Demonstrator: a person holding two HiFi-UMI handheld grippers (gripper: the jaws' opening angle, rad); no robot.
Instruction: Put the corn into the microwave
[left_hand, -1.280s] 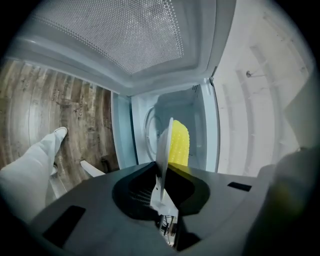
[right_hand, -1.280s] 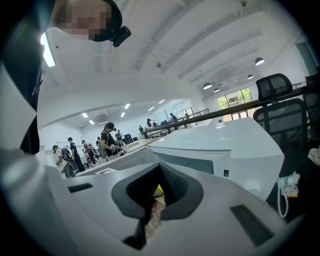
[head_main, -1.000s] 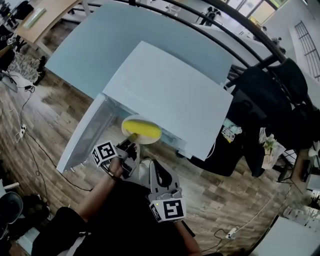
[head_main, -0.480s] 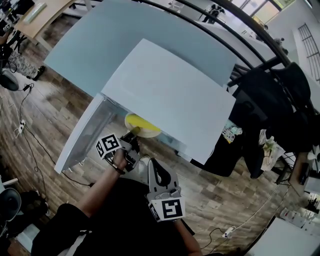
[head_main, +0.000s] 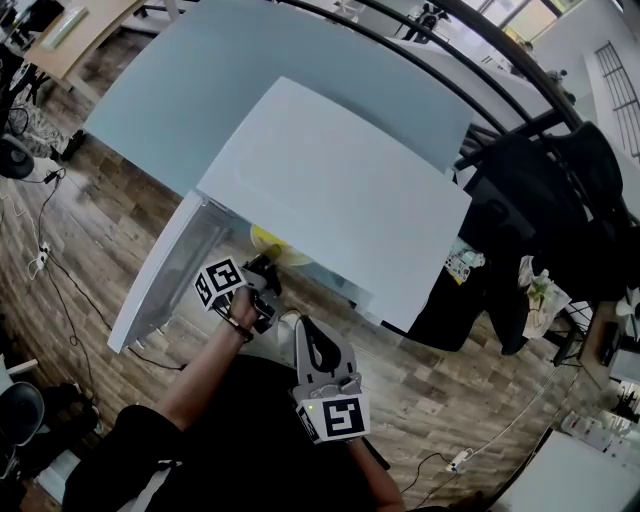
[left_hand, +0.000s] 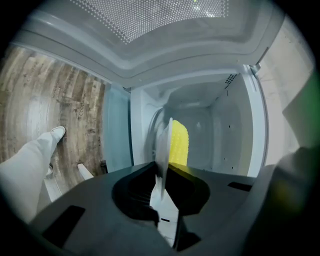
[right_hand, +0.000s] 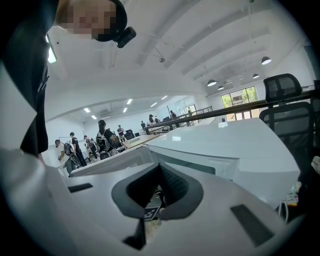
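Left gripper has its fingers clenched on the near rim of the plate. The plate runs edge-on from me straight toward the microwave. The corn rides on it just beyond my fingertips, at the microwave's mouth, and its long axis looks crosswise to my reach. The door is swung wide at the microwave's left. Right gripper hangs outside the microwave, fingers closed on nothing, so the left is nearer. I reckon it's a straight push deeper.
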